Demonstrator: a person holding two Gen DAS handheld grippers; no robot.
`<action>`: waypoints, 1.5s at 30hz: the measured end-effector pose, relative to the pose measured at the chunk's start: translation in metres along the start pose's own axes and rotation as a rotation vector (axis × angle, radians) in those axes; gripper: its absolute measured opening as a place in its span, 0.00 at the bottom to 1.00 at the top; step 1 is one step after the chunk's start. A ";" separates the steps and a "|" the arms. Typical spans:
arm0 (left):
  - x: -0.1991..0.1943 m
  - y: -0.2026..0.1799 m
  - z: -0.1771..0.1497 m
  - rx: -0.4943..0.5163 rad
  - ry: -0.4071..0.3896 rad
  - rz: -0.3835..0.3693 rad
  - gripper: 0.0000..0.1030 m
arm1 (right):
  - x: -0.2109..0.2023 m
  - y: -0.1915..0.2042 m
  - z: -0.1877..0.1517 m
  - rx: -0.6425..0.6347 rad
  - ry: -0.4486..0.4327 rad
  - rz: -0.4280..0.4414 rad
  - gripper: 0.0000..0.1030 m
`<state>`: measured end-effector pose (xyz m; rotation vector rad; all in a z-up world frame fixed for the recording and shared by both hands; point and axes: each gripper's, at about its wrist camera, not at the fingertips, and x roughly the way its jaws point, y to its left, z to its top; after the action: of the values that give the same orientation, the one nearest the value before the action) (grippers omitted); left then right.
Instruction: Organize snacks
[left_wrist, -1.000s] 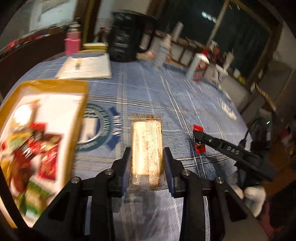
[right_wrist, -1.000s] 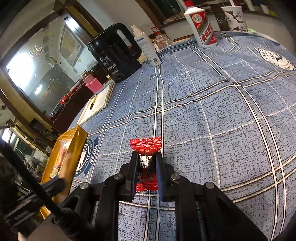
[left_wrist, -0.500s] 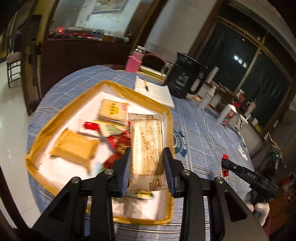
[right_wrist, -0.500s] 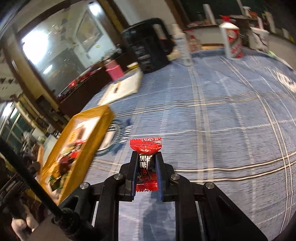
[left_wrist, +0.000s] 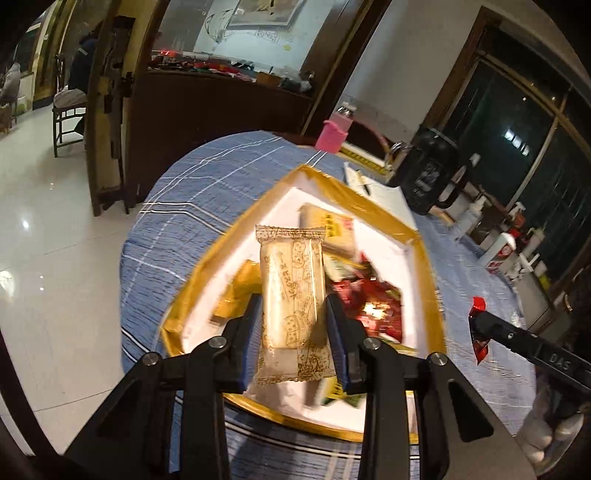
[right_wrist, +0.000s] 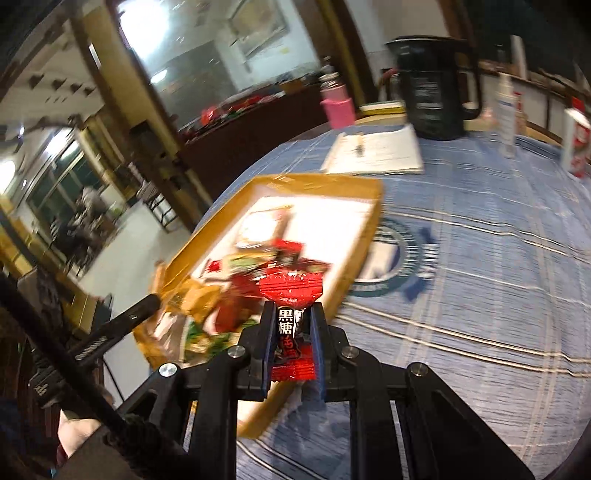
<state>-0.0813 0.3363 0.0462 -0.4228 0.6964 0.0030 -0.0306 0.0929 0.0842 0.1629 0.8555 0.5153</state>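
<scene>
A shallow box with a gold rim (left_wrist: 421, 254) (right_wrist: 373, 218) lies on the blue checked tablecloth and holds several wrapped snacks. My left gripper (left_wrist: 293, 314) is shut on a beige biscuit packet (left_wrist: 291, 291), held above the box's near half. My right gripper (right_wrist: 291, 328) is shut on a small red candy wrapper (right_wrist: 291, 291) with black and white lettering, over the box's near right corner. In the left wrist view, the right gripper's tip with the red candy (left_wrist: 480, 332) shows at the right edge of the box.
A black jug (right_wrist: 436, 88), a pink bottle (right_wrist: 338, 107), an open notebook (right_wrist: 376, 155) and white bottles (right_wrist: 506, 107) stand beyond the box. The table's round edge (left_wrist: 129, 266) drops to a shiny tiled floor on the left. A sleeve and hand (right_wrist: 77, 435) show low left.
Both grippers have swung left from over the bare cloth to over the box, each carrying its snack. The box now fills the middle of both views.
</scene>
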 end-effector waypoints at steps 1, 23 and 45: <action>0.004 0.002 0.001 0.004 0.012 0.002 0.34 | 0.009 0.009 0.002 -0.019 0.016 0.003 0.16; -0.021 -0.007 0.001 0.015 -0.036 -0.020 0.65 | 0.049 0.033 0.014 -0.094 -0.014 -0.137 0.21; -0.077 -0.135 -0.053 0.244 -0.197 0.203 0.85 | -0.065 0.002 -0.089 -0.052 -0.153 -0.182 0.39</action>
<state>-0.1548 0.2027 0.1088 -0.1146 0.5345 0.1484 -0.1333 0.0562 0.0712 0.0745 0.6986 0.3493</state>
